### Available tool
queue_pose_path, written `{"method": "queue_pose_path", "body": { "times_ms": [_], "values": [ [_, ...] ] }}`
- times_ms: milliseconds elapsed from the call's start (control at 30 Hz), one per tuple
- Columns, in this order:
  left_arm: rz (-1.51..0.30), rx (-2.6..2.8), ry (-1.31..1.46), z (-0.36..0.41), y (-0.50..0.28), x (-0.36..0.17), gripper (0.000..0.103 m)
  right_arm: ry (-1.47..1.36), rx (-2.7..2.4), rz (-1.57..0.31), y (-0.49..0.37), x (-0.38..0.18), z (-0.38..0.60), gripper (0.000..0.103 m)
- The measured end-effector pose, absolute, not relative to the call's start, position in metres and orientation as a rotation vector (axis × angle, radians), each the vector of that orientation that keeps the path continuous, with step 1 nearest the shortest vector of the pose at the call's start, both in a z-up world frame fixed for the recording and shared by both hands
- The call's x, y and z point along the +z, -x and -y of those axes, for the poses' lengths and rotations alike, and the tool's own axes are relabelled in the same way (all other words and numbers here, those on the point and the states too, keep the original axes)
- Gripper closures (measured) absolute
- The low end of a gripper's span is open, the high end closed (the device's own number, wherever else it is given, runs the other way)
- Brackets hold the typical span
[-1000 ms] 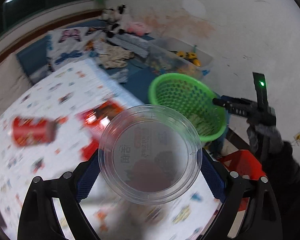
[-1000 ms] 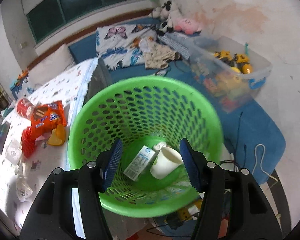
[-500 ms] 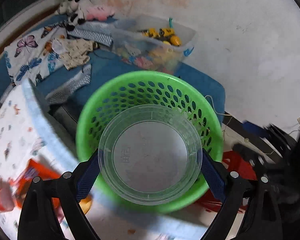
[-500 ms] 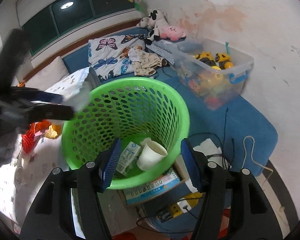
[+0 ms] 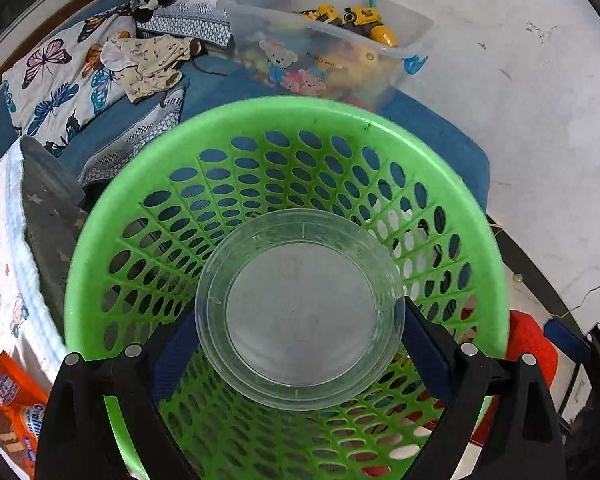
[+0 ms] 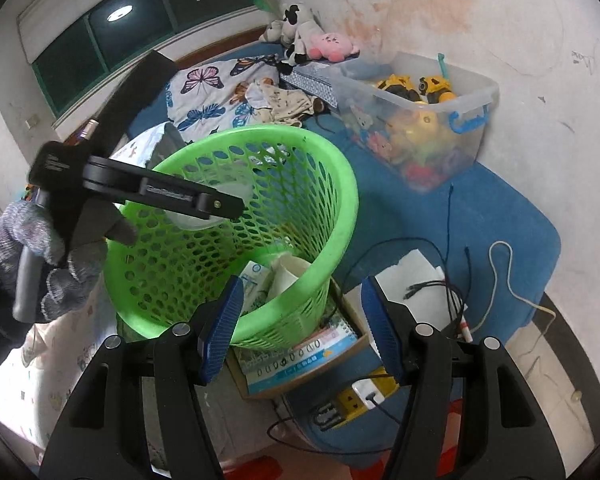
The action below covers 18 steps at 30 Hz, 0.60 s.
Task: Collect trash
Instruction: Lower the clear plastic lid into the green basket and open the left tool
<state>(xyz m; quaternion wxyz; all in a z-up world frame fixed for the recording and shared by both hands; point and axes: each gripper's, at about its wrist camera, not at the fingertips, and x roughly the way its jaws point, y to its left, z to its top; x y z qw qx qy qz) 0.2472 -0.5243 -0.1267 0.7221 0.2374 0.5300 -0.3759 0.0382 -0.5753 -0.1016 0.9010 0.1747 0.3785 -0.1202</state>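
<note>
My left gripper [image 5: 298, 320] is shut on a clear round plastic cup [image 5: 300, 280], its blue pads pressing on both sides. The cup hangs over the mouth of the green perforated basket [image 5: 284, 112], and I look down through its clear bottom. In the right wrist view a gloved hand [image 6: 40, 264] holds that gripper [image 6: 220, 208] above the basket's [image 6: 260, 132] near-left rim. A small milk carton [image 6: 252, 280] and a white paper cup [image 6: 288, 276] lie inside. My right gripper [image 6: 300, 292] stands open just right of the basket, nothing between its fingers.
A clear toy bin [image 6: 420, 120] stands on the blue mat by the wall. A cardboard box with a booklet [image 6: 300, 356], a yellow power strip [image 6: 356, 396] and loose cables lie below the basket. An orange snack packet [image 5: 16, 412] lies on the patterned sheet; a red stool [image 5: 528, 344] is at right.
My left gripper has carried the clear cup from over the patterned sheet to above the basket and come down closer. In the right view the basket has shifted left, and the left gripper has entered.
</note>
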Motion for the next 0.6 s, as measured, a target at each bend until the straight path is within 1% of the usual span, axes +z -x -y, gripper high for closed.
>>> {"method": "queue_pose_path", "body": {
  "times_ms": [233, 367, 500, 600],
  "values": [
    [-1.204, -0.808, -0.487, 0.520, -0.257, -0.136, 0.012, -0.379, -0.245, -0.786, -0.037, -0.106, 0.577, 0.041],
    [-1.200, -0.815, -0.494, 0.517, -0.254, -0.133, 0.012, -0.382, -0.243, -0.783, -0.035, -0.104, 0.572, 0.041],
    [-1.164, -0.829, -0.496, 0.516, -0.247, -0.122, 0.010, -0.381, -0.243, -0.771, -0.033, -0.100, 0.568, 0.041],
    [-1.176, -0.849, -0.477, 0.517, -0.246, -0.117, 0.010, -0.381, -0.245, -0.761, -0.031, -0.095, 0.567, 0.041]
  ]
}}
